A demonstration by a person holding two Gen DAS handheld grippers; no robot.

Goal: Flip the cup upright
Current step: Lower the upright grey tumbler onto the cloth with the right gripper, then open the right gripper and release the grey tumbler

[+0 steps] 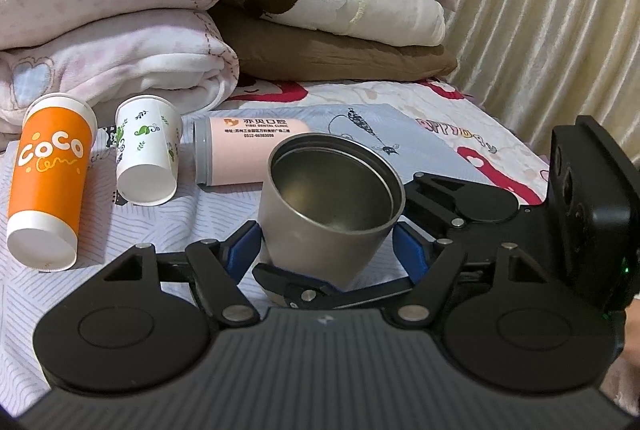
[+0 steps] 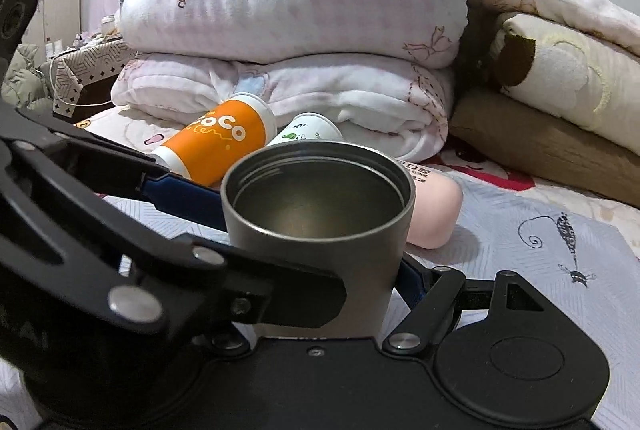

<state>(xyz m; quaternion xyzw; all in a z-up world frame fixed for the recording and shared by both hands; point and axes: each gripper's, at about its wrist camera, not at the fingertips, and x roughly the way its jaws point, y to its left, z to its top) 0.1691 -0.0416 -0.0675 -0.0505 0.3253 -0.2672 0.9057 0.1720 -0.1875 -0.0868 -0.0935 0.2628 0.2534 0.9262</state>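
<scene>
Blue pads (image 1: 244, 250) of left gripper (image 1: 326, 248) flank steel cup (image 1: 328, 206) low on its wall, one each side; contact probable but not fully visible, so pinch state cannot be confirmed from left view. Right gripper (image 2: 304, 246) reaches across same cup from the other side: one blue finger (image 2: 180, 192) behind the wall, the other visible just beside the lower right wall, black linkage crossing in front; clamped or merely bracketing cannot be told. Two-sided hold low on the body judged as support against tipping on soft bedding. Cup stands mouth up, slightly tilted in left view, on striped sheet (image 1: 160, 214), near centre of both views; base hidden behind linkage, so seating unconfirmed. Interior empty: bare metal, inner step ring below rim. Task judged near complete for this cup; release calls for slow, even opening, since soft sheet may let it topple. Behind, three containers lie on their sides: orange cup (image 1: 50, 178), base toward left camera, just beside white cup (image 1: 146, 154) with leaf print, also base-forward; pink tumbler (image 1: 248, 150) behind steel cup, open end facing left. Contents of these not visible. Folded quilts (image 2: 296, 10) stacked at rear; curtain (image 1: 560, 10) at right of left view.
</scene>
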